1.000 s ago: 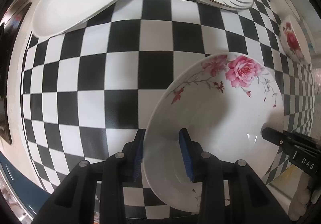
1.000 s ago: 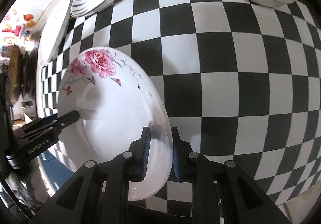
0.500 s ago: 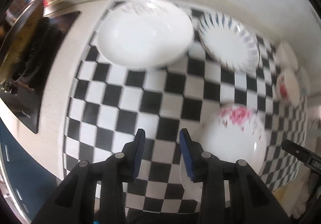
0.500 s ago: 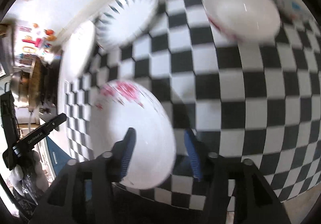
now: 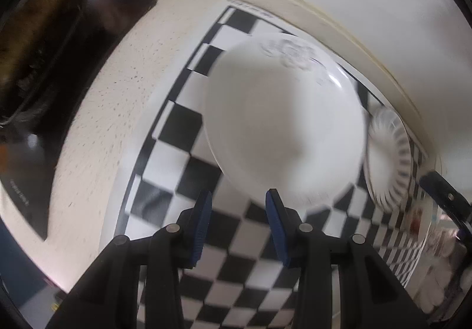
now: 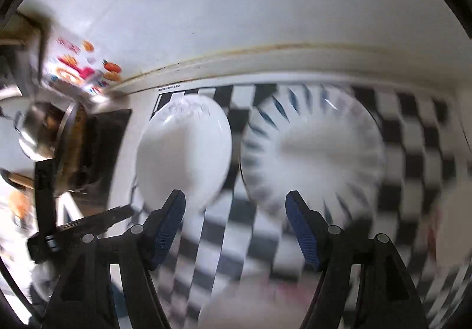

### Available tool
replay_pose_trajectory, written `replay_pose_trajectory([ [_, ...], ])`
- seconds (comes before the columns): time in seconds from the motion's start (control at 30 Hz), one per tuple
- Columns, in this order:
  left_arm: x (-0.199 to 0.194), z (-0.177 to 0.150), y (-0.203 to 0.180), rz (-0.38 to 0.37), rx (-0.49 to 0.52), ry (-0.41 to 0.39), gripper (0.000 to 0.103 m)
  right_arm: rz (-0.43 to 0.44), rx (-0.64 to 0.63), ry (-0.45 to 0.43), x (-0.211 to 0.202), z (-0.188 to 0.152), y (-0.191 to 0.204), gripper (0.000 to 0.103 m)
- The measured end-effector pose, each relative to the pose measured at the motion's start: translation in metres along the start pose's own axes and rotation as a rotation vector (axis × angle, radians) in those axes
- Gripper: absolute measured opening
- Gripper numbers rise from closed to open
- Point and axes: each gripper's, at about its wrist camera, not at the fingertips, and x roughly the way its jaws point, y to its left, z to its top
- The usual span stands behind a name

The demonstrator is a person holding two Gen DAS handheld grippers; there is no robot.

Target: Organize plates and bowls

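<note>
A large white plate [image 5: 283,128] with a faint grey flower lies on the checkered mat [image 5: 206,279], just ahead of my open, empty left gripper [image 5: 237,208]. It also shows in the right wrist view [image 6: 183,149]. Beside it lies a white plate with blue leaf marks around the rim [image 6: 312,149], also in the left wrist view [image 5: 386,158]. My right gripper [image 6: 236,205] is wide open and empty, in front of the gap between the two plates. A rose bowl [image 5: 417,223] is blurred at far right.
A black stove top [image 5: 67,87] with a metal pot [image 6: 44,131] lies left of the mat on the pale counter. A white wall [image 6: 265,4] runs behind. The other gripper's tip shows in each view [image 5: 445,196] [image 6: 97,220].
Both grippers let go of the rose plate and opened. Both have lifted and swung toward the two plates at the back of the mat. The frames are motion-blurred.
</note>
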Motion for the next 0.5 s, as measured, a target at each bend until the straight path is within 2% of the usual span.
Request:
replay_pose_trajectory([
  [0.17, 0.032, 0.031, 0.014, -0.029, -0.039, 0.033, 0.036, -0.021, -0.081, 0.094, 0.068, 0.048, 0.014, 0.070],
  [0.33, 0.057, 0.042, 0.014, -0.057, -0.049, 0.075, 0.035, -0.023, -0.127, 0.198, 0.116, 0.074, 0.021, 0.064],
  [0.4, 0.058, 0.045, 0.008, -0.059, -0.024, 0.068, 0.034, -0.032, -0.132, 0.240, 0.131, 0.080, 0.022, 0.060],
  [0.47, 0.059, 0.045, 0.005, -0.048, -0.018, 0.072, 0.034, -0.018, -0.136, 0.288, 0.148, 0.085, 0.022, 0.050],
  [0.5, 0.059, 0.046, 0.003, -0.048, -0.007, 0.069, 0.033, -0.017, -0.139, 0.300, 0.150, 0.085, 0.023, 0.049],
])
